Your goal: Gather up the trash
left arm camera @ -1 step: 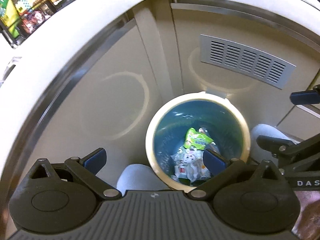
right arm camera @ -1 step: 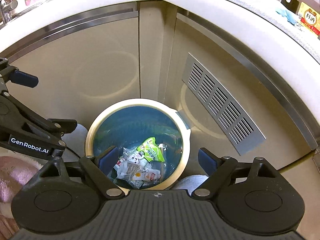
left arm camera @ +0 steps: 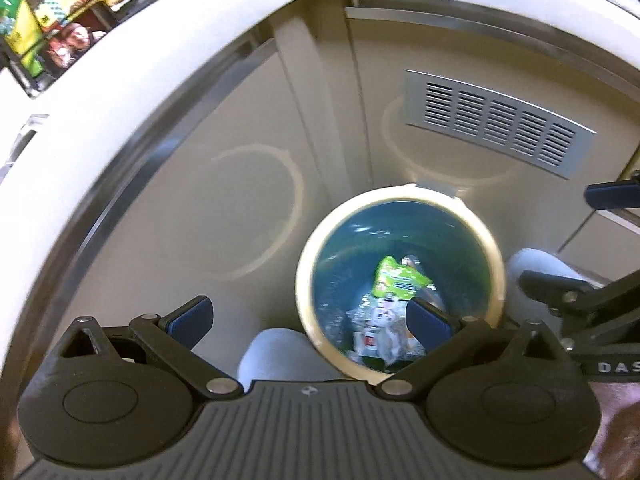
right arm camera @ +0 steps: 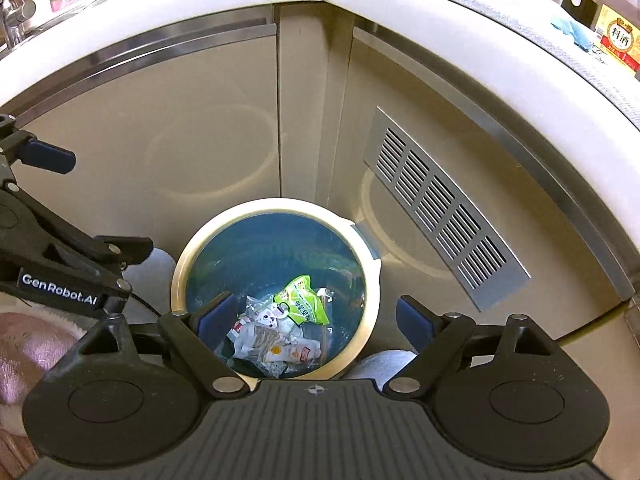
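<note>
I have both grippers held over a round trash bin (right arm camera: 374, 280) that stands on the floor in the inner corner of beige cabinets (right arm camera: 200, 128), under a white countertop (right arm camera: 460, 24). The bin has a cream rim and a blue liner. The trash sits at its bottom: a green wrapper (right arm camera: 302, 300) lying on top of white and clear packets (right arm camera: 272, 336). In the right wrist view the right gripper (right arm camera: 316, 318) has its fingers spread wide with nothing between the pads; the left pad shows over the bin's mouth and the right pad just outside the rim. The jaws have just been opening, and they are empty. In the left wrist view the left gripper (left arm camera: 308, 320) is likewise spread wide and empty, one pad over the floor beside the bin and the other over the bin's mouth; this view is somewhat blurred. Each gripper shows at the edge of the other's view. A slotted metal vent (right arm camera: 440, 208) is set in the cabinet panel to the right of the bin. On the counter I see bottles (right arm camera: 616, 28) at the far right and packaged goods on a rack (left arm camera: 60, 32) at the far left
</note>
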Available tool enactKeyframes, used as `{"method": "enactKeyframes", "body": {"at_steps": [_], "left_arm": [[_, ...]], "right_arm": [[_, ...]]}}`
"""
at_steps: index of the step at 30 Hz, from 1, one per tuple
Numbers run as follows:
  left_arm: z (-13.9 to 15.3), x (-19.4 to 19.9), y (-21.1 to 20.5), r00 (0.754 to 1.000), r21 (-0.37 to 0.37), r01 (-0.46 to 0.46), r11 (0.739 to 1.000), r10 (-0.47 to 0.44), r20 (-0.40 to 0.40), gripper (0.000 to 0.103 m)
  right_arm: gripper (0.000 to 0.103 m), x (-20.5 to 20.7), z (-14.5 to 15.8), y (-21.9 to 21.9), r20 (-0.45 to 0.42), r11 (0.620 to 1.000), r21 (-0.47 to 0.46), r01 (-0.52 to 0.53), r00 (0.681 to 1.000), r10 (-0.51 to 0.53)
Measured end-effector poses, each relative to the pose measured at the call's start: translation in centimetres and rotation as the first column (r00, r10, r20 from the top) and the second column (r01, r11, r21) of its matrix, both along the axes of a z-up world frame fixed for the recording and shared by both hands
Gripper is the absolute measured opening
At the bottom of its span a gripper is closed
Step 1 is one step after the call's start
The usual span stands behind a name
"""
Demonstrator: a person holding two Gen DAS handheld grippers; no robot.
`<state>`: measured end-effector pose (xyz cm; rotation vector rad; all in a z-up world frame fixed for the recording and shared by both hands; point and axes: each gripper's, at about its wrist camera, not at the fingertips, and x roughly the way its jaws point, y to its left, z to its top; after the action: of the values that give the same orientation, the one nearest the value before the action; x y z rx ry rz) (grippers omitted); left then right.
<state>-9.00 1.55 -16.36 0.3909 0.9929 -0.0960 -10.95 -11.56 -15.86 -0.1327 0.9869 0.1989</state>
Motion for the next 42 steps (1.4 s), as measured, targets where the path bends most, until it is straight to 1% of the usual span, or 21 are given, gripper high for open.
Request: {"method": "enactKeyframes", "body": {"at_steps": [3,6,20,23,29,38,42], "left_arm": [[0.0,0.0,0.4,1.000,-0.029,-0.006,1.000,0.005,-0.013,0.103],[0.1,-0.1,0.4,1.000,-0.019,-0.008,1.000,0.007,-0.011,0.103],[0.6,-0.6,0.3,1.000,-0.037,-0.011,0.999,0.011,0.002,0.103],[0.8,-0.6,0.3,1.000,-0.056,-0.008,0.998,0.008,-0.005,0.103],[0.9,-0.7,0.4,1.000,-0.065,-0.006,0.998,0.006,0.002,0.103],[0.7,-0.4,0.4,1.000,-0.068,-0.018,0.998,0.017,-0.020,0.103],[0.6,-0.2,0.7,1.000,-0.066,-0.027,0.997,0.026,-0.018,0.103]], "right_arm": [[0.088,-0.4,0.4,0.0,0.014,1.000,-0.001,-0.005,1.000,0.005],[0.088,-0.6,0.5,-0.2,0.024,1.000,0.001,-0.008,1.000,0.008],[0.089,-1.4,1.0,-0.3,0.051,1.000,0.005,-0.002,0.999,0.002],[0.089,-1.4,1.1,-0.3,0.051,1.000,0.006,-0.001,0.999,0.001],[0.089,-1.5,1.1,-0.3,0.051,1.000,0.008,0.000,0.999,0.000],[0.089,-1.4,0.9,-0.5,0.046,1.000,0.012,0.000,0.999,0.000],[0.089,-1.4,1.2,-0.6,0.063,1.000,0.011,0.000,0.998,0.000]]}}
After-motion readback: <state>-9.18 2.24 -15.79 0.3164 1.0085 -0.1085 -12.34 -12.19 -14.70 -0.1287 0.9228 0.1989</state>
